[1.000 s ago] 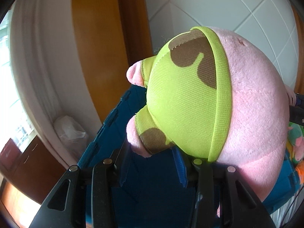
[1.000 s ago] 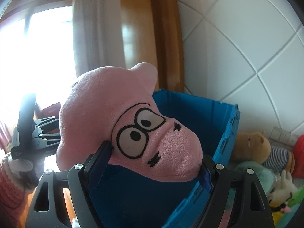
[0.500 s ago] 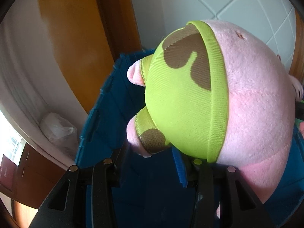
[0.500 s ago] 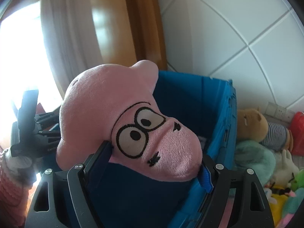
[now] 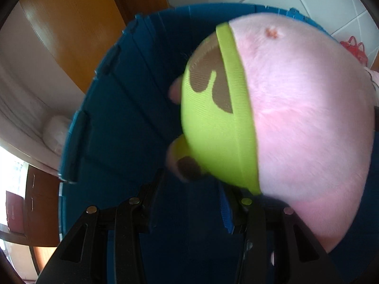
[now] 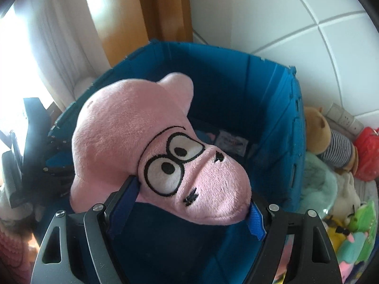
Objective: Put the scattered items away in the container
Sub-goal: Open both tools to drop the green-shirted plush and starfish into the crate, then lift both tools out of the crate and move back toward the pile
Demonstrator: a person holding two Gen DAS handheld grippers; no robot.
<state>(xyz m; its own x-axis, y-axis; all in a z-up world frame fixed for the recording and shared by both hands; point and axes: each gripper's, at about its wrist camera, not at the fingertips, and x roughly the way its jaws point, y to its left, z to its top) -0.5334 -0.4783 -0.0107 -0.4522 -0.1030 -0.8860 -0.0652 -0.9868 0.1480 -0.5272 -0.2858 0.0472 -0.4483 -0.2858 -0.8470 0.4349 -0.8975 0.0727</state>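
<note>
Directly ahead of both grippers hangs the pink plush star [image 6: 132,127], carried over the open mouth of the blue crate [image 6: 272,99]; my right gripper [image 6: 189,209] is clenched on its pointed head just below the stitched eyes, and my left gripper [image 5: 191,201] is clamped on the lower body at the hem of the green shorts [image 5: 213,127], the plush star [image 5: 303,108] bulging out to the right of its fingers. Beneath and beyond the right gripper I see the crate floor with only a little lying on it; off to its right, outside the crate wall, sits a heap of other soft toys [image 6: 331,142] not yet tidied.

My worry is the release; the toy is broad and soft, and it lies tilted across the opening rather than squarely inside, so if I let go with one gripper first it could swing on the other, catch the rim and flop out over the wall. The left grip looks shallow, holding fabric more than stuffing, so I judge it could slip early. Lowering too fast could also knock a gripper against the crate edge; the left view is blurred, so I cannot judge that clearance.
</note>
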